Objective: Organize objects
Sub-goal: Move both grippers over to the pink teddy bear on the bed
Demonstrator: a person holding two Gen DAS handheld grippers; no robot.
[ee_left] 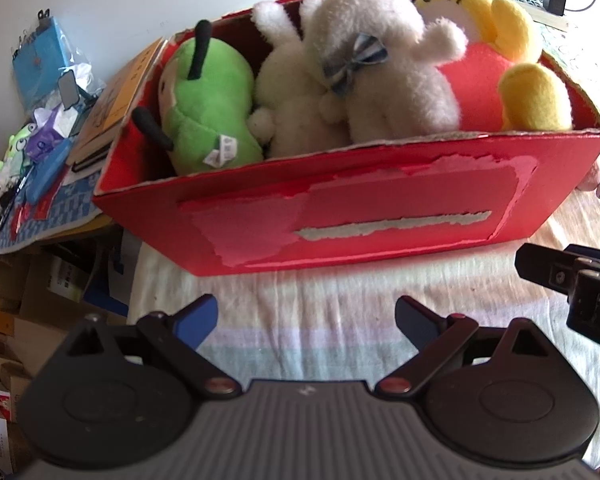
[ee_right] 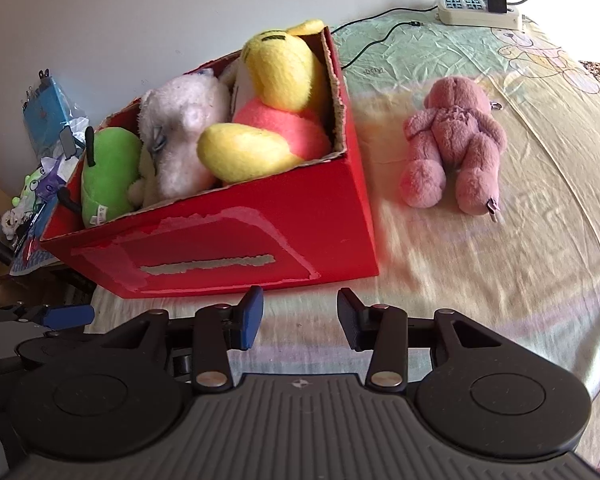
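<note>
Hovering empty: left gripper (ee_left: 305,318) jaws wide, right gripper (ee_right: 300,316) part open. Risk: pink plush bear (ee_right: 454,144) snags box (ee_right: 260,236) rim; box packed.

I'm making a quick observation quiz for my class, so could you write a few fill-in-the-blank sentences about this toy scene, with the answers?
1. The box holding the plush toys is coloured ____.
2. The only plush toy lying outside the box, on the bedsheet, is coloured ____.
3. The toy with black antennae at the box's left end is coloured ____.
4. The white plush toy wears a striped ____.

Answers: red; pink; green; bow
</note>
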